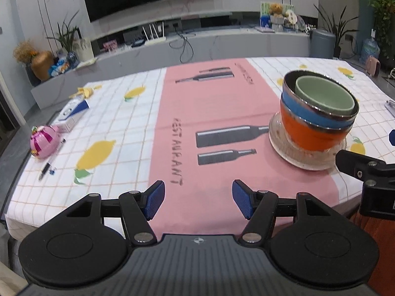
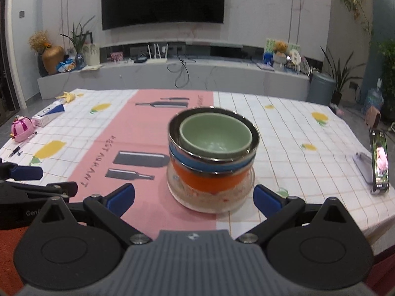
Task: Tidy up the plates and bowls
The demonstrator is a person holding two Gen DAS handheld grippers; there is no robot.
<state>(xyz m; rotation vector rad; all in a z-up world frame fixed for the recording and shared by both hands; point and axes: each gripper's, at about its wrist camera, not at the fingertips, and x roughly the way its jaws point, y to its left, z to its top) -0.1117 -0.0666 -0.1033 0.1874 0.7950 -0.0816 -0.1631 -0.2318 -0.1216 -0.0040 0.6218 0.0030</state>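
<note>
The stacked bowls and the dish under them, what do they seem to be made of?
Green bowl: probably glazed ceramic, smooth with a soft sheen.
Blue bowl and orange bowl: coloured outsides with mirror-bright rims, likely steel-lined.
Clear dish: see-through and patterned, glass or plastic, hard to tell.

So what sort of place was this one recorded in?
Most likely a home living room: a wall-mounted TV above a long media console with potted plants, and a table under a lemon-print tablecloth holding stacked bowls.
</note>
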